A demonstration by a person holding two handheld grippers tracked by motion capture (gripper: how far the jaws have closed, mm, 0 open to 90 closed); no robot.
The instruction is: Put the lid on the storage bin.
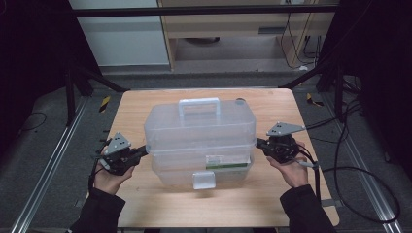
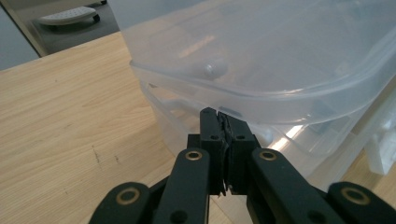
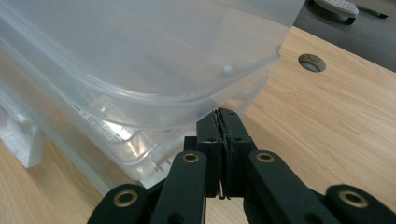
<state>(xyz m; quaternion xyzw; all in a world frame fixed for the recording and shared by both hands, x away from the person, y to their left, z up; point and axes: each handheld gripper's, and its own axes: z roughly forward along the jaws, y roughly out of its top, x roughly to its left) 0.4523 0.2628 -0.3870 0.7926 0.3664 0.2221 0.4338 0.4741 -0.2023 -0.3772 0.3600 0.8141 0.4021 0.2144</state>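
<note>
Storage box (image 1: 200, 141) of clear plastic sat at counter (image 1: 145, 104) centre, handle (image 1: 199, 104) at 12 o'clock, latch (image 1: 203, 180) at 6 o'clock. Left tool (image 1: 144, 150), jaws pressed together, met the box's 9 o'clock side beneath the lid rim. Right tool (image 1: 258, 143), jaws likewise together, met the 3 o'clock side.

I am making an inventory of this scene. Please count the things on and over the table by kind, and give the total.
Clear plastic storage box, lid raised off the base: 1
Black grippers, jaws closed under the lid rim: 2, left gripper and right gripper
Hole in the wooden table, at the far edge: 1
Total: 4
</note>
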